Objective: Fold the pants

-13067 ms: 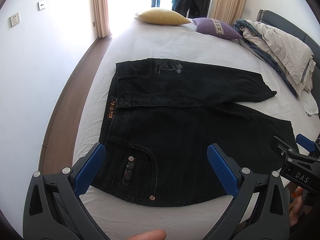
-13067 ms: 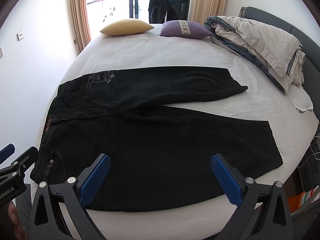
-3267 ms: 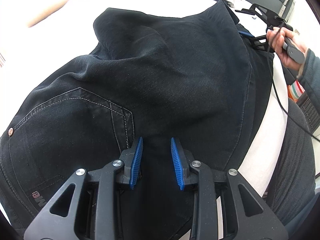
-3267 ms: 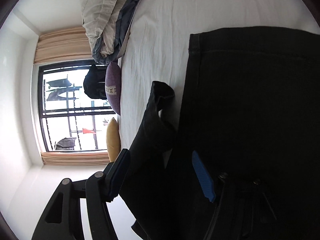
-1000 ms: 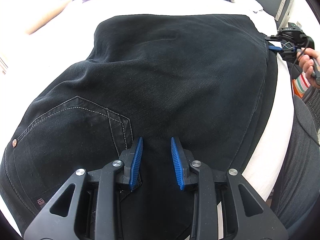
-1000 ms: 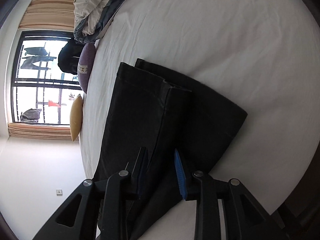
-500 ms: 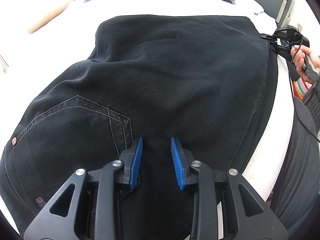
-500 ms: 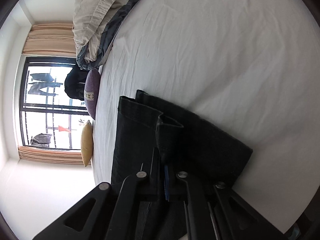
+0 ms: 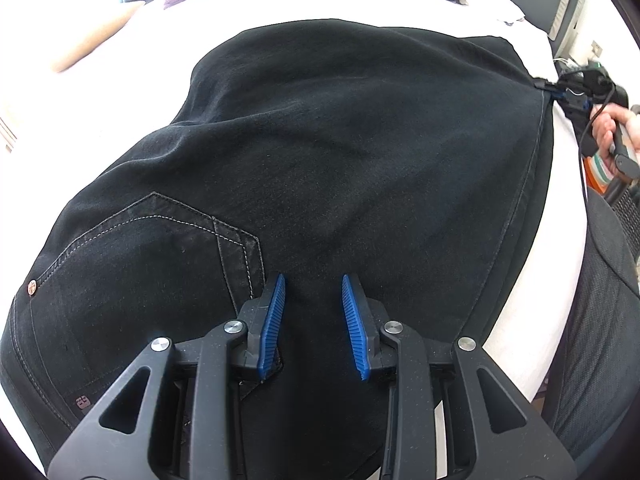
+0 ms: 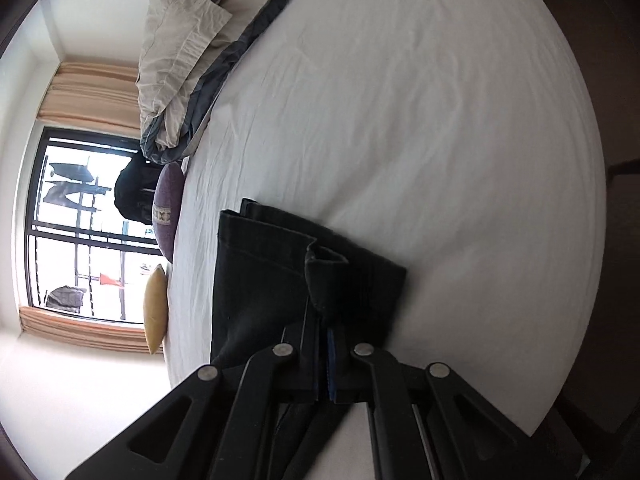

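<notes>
We see black denim pants (image 9: 360, 152) folded lengthwise on white bed (image 10: 420, 120) | right claw (image 10: 325, 344) just clamped hem, lower centre | left claw (image 9: 312, 312) part-open, grip unclear | ready for cross-fold

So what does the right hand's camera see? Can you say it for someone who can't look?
The right gripper is shut on the hem end of black jeans lying folded on a white bed. Beyond are a rumpled beige duvet, a purple pillow, a yellow pillow and a bright window.
</notes>
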`<state>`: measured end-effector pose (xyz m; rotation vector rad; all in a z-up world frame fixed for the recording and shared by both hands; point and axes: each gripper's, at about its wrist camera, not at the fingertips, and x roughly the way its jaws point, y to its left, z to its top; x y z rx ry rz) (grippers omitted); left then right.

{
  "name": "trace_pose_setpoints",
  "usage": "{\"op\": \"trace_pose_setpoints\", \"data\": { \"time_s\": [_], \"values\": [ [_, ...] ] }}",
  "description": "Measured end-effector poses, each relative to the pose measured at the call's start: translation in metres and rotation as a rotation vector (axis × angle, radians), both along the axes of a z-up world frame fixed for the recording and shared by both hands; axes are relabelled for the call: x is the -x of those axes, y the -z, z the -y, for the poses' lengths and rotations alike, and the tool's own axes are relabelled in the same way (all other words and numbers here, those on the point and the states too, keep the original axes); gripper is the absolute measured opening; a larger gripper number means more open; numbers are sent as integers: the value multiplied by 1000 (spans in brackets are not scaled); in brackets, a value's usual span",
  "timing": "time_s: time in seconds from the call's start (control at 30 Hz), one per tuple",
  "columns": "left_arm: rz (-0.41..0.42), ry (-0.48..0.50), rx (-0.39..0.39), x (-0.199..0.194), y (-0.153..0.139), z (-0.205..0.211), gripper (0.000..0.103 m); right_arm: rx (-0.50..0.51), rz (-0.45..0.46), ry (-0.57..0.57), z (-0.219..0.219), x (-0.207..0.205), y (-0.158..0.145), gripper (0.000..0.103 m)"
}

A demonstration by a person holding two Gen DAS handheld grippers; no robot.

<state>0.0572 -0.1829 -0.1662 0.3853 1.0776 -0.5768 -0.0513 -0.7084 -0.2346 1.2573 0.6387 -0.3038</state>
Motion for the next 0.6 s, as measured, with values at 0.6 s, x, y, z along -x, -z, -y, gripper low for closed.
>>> {"op": "trace_pose_setpoints", "data": {
  "time_s": [0.6],
  "values": [
    [-5, -15, 47, -4, 5, -22, 29, 241, 287, -294, -40, -110, -146, 3]
  ]
}}
